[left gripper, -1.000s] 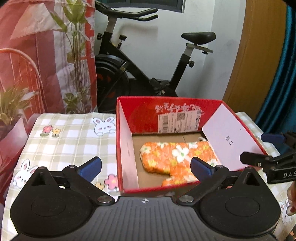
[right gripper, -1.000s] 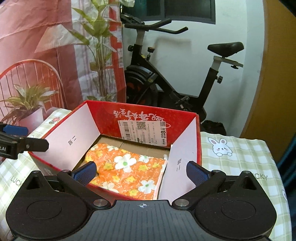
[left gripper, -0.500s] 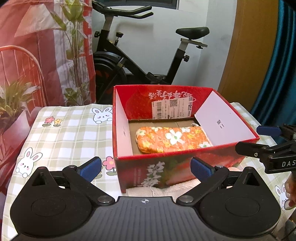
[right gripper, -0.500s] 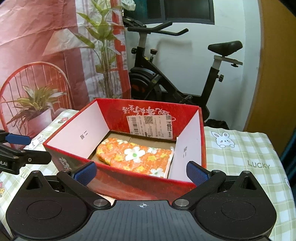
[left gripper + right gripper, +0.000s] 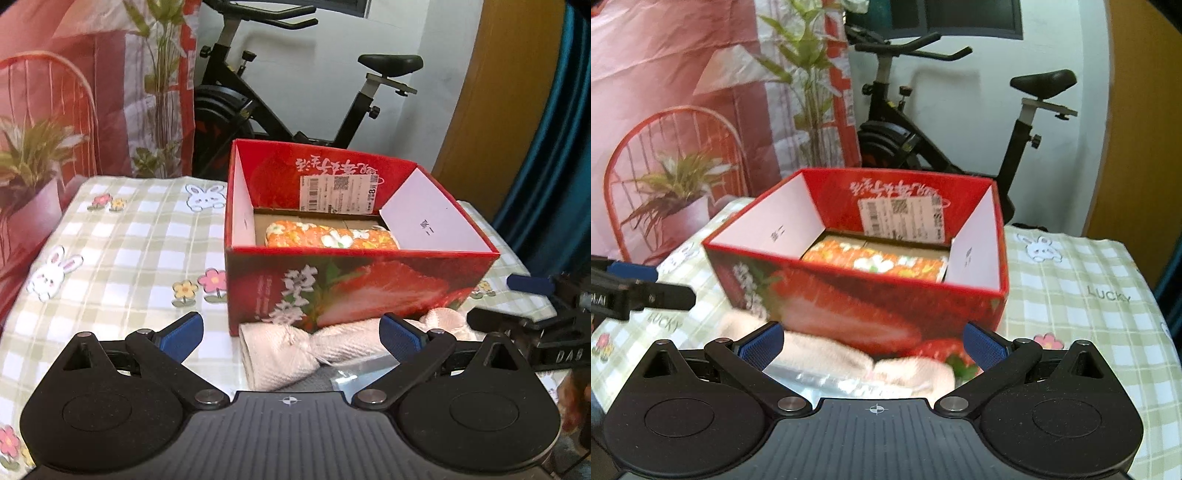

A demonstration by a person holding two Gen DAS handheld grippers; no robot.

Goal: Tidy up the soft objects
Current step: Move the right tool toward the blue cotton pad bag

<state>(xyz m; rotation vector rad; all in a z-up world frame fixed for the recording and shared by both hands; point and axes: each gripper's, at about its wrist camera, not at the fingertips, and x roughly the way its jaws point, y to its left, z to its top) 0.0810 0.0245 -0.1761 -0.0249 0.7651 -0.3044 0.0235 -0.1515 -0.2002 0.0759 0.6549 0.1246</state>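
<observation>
Both my grippers, left and right, hover spread wide, empty. Towel lies against box; floral cloth inside. Risk: I nudge the box or snag plastic.

A box stood on the table ahead of the left gripper's spread jaws, a folded cloth inside it. A towel bundle lay between jaws and box.
</observation>
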